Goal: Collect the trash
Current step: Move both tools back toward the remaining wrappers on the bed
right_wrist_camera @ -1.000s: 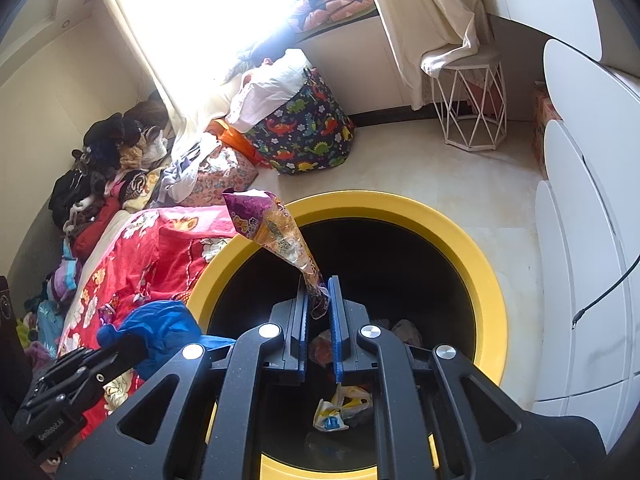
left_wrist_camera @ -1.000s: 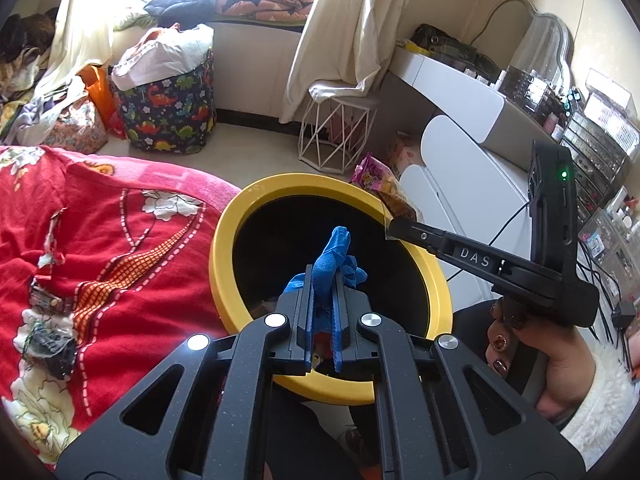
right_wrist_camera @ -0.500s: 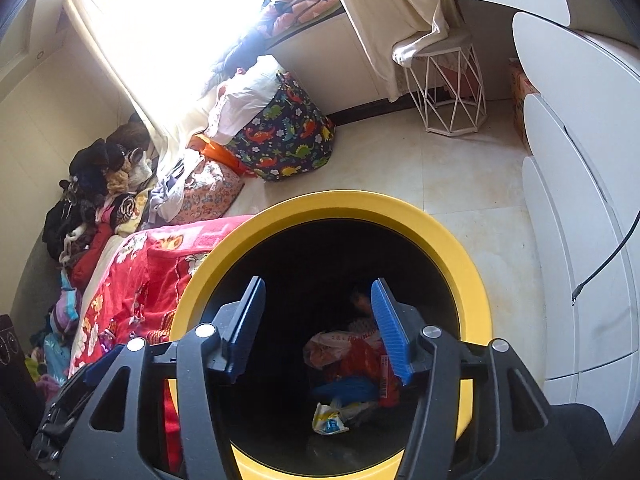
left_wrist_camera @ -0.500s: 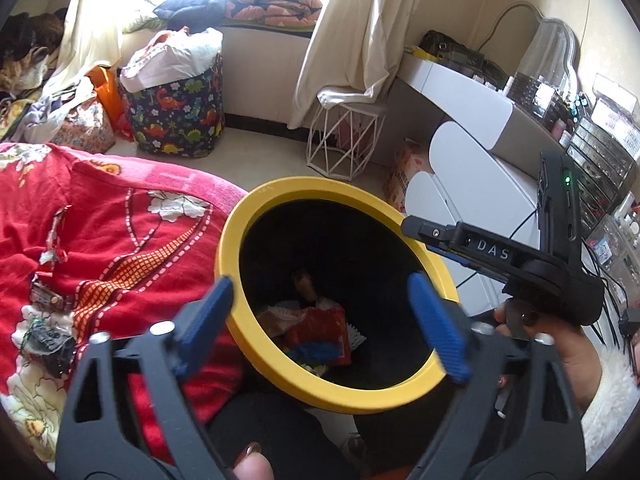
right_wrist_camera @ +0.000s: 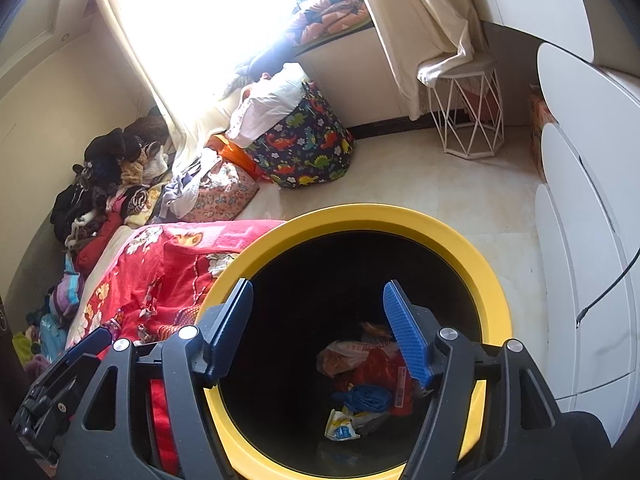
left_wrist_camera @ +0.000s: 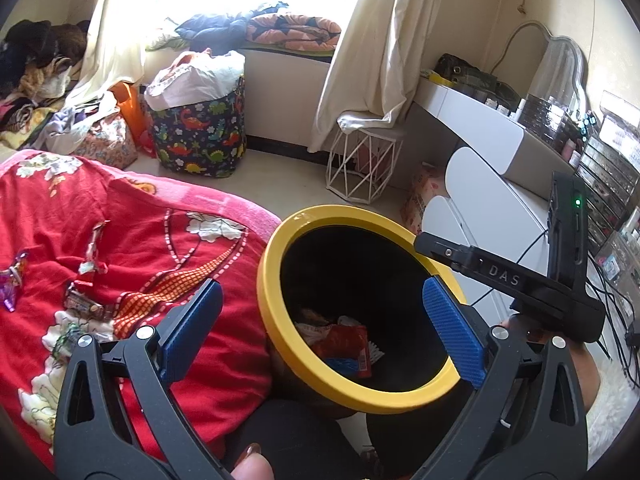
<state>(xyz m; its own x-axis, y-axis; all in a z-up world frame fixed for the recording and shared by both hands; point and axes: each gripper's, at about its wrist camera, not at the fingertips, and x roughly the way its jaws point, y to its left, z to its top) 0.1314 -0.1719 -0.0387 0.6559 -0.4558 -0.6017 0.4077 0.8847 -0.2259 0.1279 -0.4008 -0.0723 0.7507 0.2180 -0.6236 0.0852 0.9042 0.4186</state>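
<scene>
Spread across the red bed cover [left_wrist_camera: 132, 256], at 9 o'clock of the left wrist view: several small wrappers [left_wrist_camera: 86, 302], loose and not yet gathered, well apart from the bin.

Left claw [left_wrist_camera: 320, 332] spread wide, gripping nothing, 1 blue pad [left_wrist_camera: 192, 330] over the cover's edge, the other at the bin's 3 o'clock rim. Poised just above the yellow-rimmed bin [left_wrist_camera: 280, 236], black inside.

In the bin's bottom: a red packet [right_wrist_camera: 380, 368], a crumpled blue glove [right_wrist_camera: 366, 398], a pale bag and a small yellow-and-white wrapper, piled together toward 5 o'clock in the right wrist view.

Right claw [right_wrist_camera: 320, 336] likewise released and empty, both pads over the bin's mouth, pointing straight down into it.

Judged as the end of a drop: both claws free, trash lying in the bin, more left on the bed. Next move, by that reading: swing a claw toward 9 o'clock, back over the bed cover, lower onto 1 of the wrappers, pinch it without catching the cloth beneath, then carry it to the bin. Thin, crinkly wrappers on soft bedding likely to slip or fold away, so a flat, low approach probably needed.

At 12 o'clock, a dinosaur-print basket [left_wrist_camera: 200, 132] and a white wire stool [left_wrist_camera: 362, 164] on the floor; not part of the job.
</scene>
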